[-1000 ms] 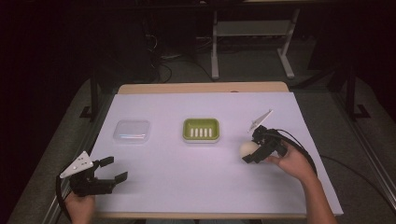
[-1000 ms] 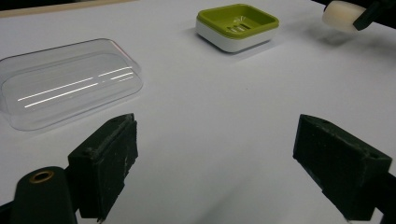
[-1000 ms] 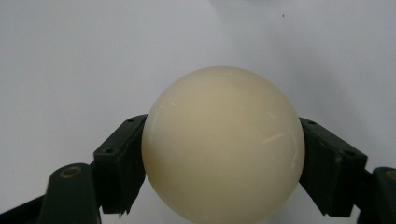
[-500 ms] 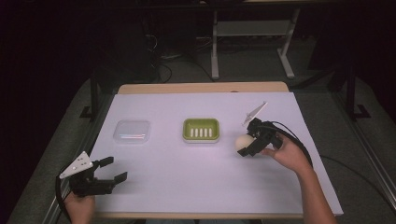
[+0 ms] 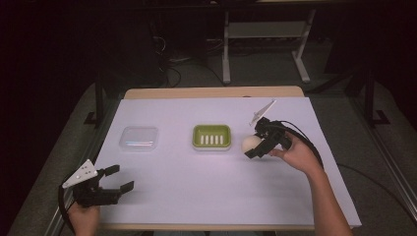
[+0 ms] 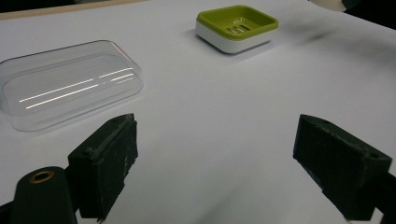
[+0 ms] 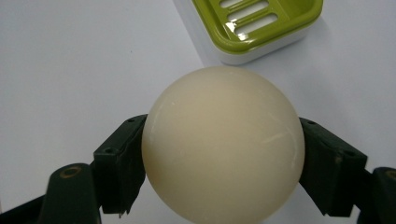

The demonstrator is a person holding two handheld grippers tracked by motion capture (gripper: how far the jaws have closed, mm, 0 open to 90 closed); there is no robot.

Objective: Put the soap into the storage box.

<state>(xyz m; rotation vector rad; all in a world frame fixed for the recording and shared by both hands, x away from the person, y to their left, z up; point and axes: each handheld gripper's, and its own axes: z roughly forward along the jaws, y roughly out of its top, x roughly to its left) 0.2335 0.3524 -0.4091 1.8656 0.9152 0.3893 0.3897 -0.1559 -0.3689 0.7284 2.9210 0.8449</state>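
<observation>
Dim room behind a lit table

A white-covered table [image 5: 206, 196] stands on grey floor [image 5: 373, 162]; a pale metal stand [image 5: 265, 37] sits behind in darkness.

A cream-white soap ball [image 7: 223, 144] sits between black claw jaws. The soap dish [image 5: 212, 136] is lime green over a white base, with pale slots. The lid [image 5: 139, 138] is clear; the surface [image 5: 196, 187] is white.

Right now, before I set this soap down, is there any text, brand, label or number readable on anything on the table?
None can be read.
Cream soap ball held in the right tool: plain, no stamp visible.
Green soap dish: only slots, no lettering.
Clear lid: only light reflections, no print.
Left tool: no markings legible.
White table cover: blank.
</observation>
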